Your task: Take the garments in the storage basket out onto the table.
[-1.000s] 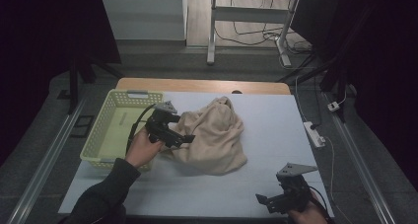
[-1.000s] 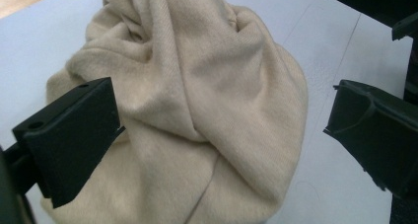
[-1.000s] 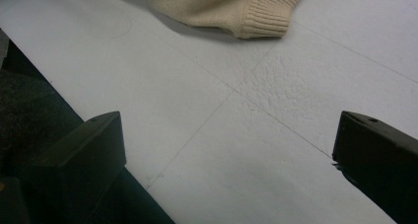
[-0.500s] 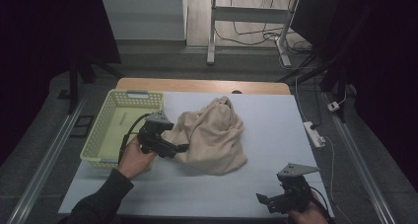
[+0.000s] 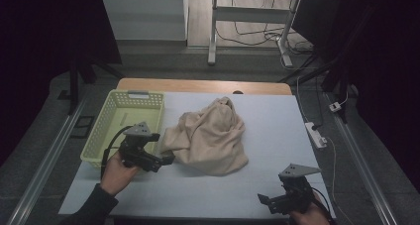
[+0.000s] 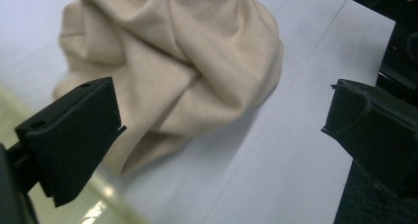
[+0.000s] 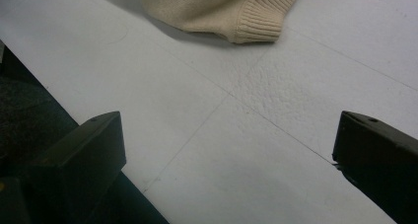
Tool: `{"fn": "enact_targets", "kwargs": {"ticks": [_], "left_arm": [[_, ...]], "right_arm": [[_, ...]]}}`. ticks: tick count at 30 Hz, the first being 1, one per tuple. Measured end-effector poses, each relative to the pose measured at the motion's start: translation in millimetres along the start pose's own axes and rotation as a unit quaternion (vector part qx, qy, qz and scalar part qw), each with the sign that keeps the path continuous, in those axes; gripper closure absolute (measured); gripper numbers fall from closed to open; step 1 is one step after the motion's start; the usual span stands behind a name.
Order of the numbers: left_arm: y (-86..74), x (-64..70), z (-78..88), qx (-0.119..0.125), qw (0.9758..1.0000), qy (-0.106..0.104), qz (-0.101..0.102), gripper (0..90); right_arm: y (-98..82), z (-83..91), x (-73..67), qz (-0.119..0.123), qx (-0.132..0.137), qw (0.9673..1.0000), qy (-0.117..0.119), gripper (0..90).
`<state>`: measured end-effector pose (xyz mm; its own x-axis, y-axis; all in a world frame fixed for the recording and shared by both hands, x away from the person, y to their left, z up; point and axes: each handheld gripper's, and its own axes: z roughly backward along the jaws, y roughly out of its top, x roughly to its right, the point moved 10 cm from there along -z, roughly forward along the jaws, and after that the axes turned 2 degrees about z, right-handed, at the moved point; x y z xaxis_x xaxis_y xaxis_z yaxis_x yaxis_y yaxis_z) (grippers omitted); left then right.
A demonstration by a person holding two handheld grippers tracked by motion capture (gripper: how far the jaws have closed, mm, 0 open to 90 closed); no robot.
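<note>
Crumpled beige knitted sweater found heaped mid-table on pale sheet, just beside pale-green plastic basket. Left gripper held wide beside garment, empty. Right gripper held wide, empty, near front edge. Nothing folded or binned; all judged left.

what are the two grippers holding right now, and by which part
Nothing is held. The left gripper has its jaws open just short of the beige sweater, and the right gripper is open over bare table.
</note>
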<state>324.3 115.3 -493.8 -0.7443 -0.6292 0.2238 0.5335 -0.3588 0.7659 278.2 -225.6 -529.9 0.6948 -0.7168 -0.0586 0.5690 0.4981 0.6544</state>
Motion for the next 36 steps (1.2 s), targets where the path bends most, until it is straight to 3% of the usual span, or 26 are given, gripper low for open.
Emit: {"fn": "enact_targets", "kwargs": {"ticks": [19,36], "left_arm": [[-52.4,-12.2,45.5,0.021,0.9979,0.019,0.059,0.0],[-100.1,-19.0,89.6,0.04,0.9929,0.036,0.106,0.0]], "right_arm": [[-0.3,-0.3,0.7,-0.004,-0.002,1.0,-0.001,0.0],[-0.9,-1.6,0.2,0.0,-0.008,1.0,-0.003,0.0]]}}
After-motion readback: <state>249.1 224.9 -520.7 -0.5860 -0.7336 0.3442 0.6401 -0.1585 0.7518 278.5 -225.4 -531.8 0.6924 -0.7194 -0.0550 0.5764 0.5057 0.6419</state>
